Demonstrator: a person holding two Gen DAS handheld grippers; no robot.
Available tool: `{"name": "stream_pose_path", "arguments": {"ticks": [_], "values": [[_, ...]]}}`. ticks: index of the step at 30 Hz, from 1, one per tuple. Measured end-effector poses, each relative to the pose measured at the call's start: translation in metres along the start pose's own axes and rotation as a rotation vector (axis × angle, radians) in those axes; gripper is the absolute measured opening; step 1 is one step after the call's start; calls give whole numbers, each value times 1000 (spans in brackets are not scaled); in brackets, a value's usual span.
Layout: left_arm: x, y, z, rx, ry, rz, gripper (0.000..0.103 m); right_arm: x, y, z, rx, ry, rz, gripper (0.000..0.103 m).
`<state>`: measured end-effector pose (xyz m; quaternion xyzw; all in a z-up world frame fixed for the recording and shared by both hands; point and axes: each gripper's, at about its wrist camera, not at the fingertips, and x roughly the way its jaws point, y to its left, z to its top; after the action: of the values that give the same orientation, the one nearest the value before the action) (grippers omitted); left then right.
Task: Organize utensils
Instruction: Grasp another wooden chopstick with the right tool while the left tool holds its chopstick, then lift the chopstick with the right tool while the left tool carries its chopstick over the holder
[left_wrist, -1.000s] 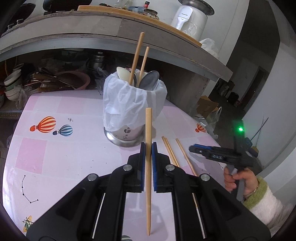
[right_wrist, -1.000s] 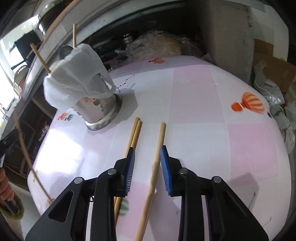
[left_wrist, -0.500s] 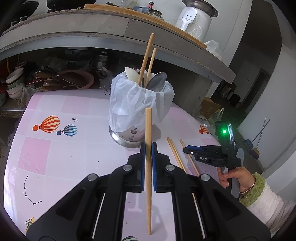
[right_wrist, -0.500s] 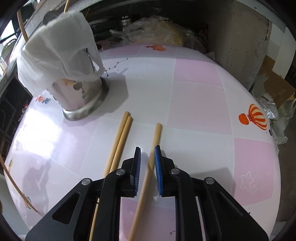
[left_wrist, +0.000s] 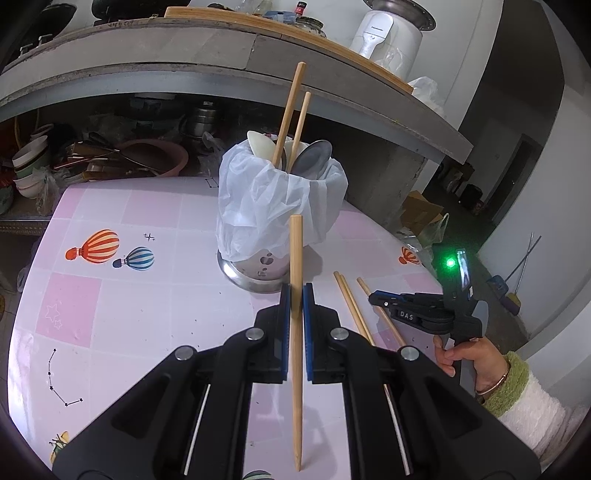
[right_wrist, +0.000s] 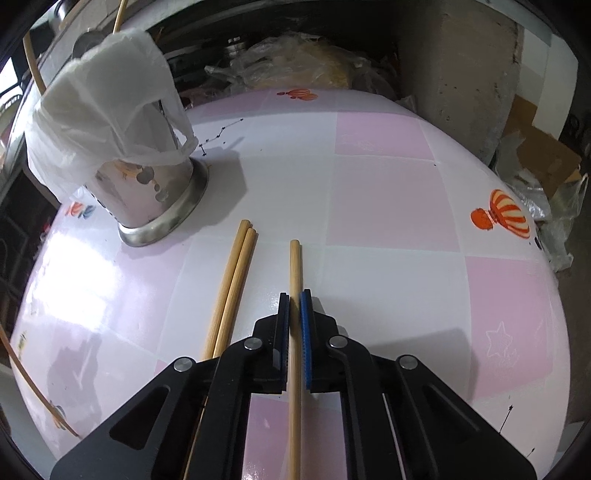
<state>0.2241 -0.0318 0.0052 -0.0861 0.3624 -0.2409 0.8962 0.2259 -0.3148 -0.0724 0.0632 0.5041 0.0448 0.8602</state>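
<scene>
Chopstick (right_wrist: 294, 273) on the surface (right_wrist: 388, 206) just got clamped: right claw (right_wrist: 294, 314) narrowed onto it (pair (right_wrist: 236, 273) at 9 o'clock untouched), left claw (left_wrist: 295, 306) holds another chopstick (left_wrist: 296, 332); holder (right_wrist: 122, 155) next, probably.

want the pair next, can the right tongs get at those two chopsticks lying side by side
Probably not yet: the right tongs are shut on a single chopstick. The pair lies uncovered just beside them.
</scene>
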Motion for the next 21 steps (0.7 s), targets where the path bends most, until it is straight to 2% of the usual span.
{"name": "stream_pose_path", "arguments": {"ticks": [6,21], "values": [[1,-2,0,5,0,-1,6,-30,-10,-1,54,-74,43,6],[-17,-10,-6,23,-40,-23,6,-159,-24,-20,109,-333,133,6]]}}
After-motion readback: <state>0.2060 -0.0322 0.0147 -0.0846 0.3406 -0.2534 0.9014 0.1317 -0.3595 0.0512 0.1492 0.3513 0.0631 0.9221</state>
